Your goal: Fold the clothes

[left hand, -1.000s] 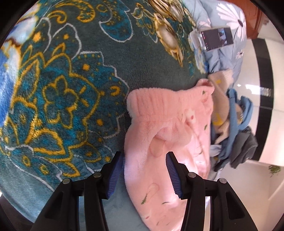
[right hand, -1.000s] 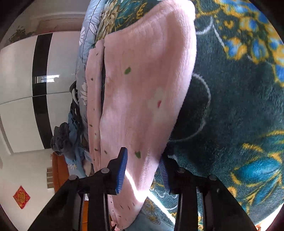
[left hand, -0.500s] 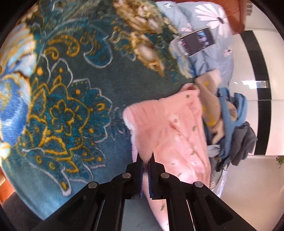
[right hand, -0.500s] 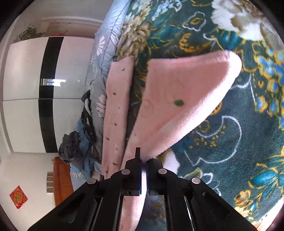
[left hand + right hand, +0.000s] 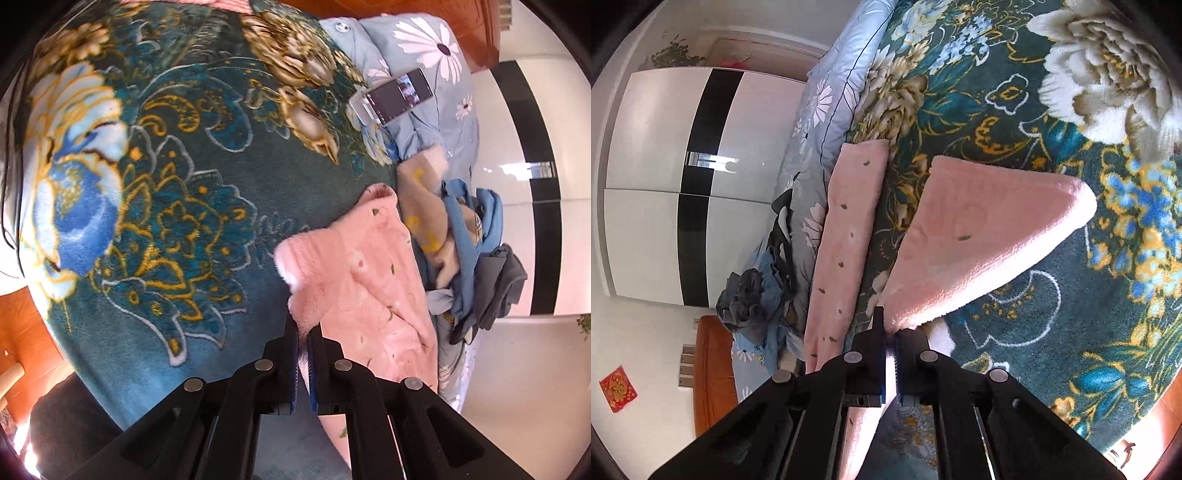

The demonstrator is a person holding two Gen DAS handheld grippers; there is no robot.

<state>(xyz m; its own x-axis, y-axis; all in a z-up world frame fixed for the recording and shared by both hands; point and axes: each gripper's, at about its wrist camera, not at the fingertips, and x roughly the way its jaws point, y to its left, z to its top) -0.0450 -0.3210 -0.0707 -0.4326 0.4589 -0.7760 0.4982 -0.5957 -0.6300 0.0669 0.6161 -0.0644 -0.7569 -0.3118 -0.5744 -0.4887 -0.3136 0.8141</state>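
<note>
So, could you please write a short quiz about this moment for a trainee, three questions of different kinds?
1. True or false: the left gripper is shut on the pink fleece garment.
2. Multiple choice: what lies on the blue daisy quilt in the left wrist view? A) a book B) a phone C) a cup
3. Fill in: in the right wrist view, the right gripper pinches a pink corner above the teal ______ blanket.

Key:
1. True; its fingers clamp the fleece edge.
2. B, the phone, with its screen lit.
3. floral
</note>
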